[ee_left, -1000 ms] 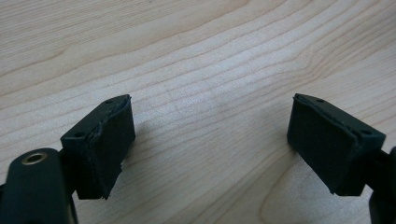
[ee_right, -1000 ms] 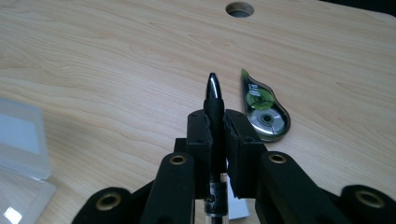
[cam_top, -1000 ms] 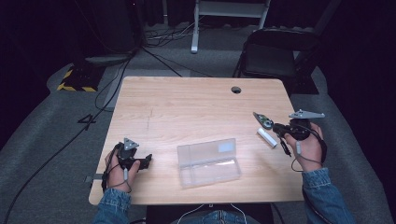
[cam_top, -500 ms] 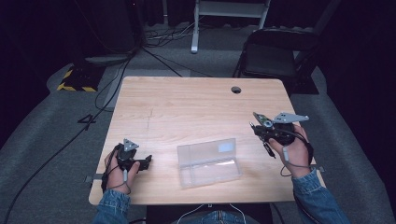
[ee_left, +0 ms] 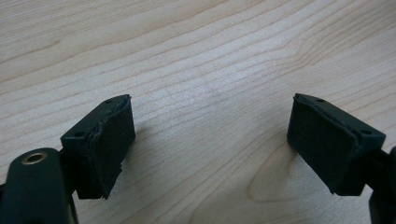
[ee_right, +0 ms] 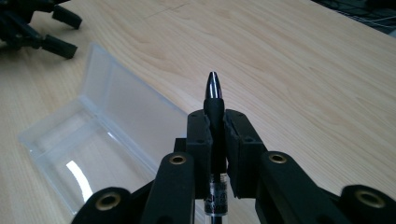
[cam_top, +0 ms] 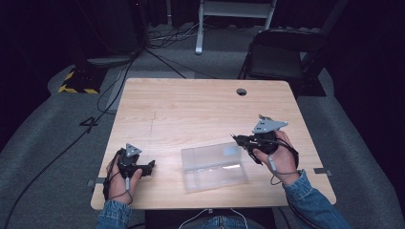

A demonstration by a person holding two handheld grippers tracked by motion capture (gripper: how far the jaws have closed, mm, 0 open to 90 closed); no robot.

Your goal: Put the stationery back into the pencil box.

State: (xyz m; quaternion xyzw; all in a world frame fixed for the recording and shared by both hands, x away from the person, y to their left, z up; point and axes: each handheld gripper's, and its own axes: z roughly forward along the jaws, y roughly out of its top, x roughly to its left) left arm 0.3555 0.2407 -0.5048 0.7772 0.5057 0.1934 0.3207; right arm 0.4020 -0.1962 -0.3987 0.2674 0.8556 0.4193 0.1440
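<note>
**Pen poised beside the open case**

The right tongs (ee_right: 216, 135) are clamped on a pen (ee_right: 214, 100), tip pointing out past the pads, likely so it can be laid lengthwise into the clear case (cam_top: 214, 166). That case lies open on the desk (cam_top: 191, 109), just left of the pen. The left tongs (ee_left: 212, 140) rest spread and empty, probably kept clear of the case.

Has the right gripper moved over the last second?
Yes. The right gripper, shut on a black pen, shifted left from the table's right edge toward the clear plastic box.
</note>
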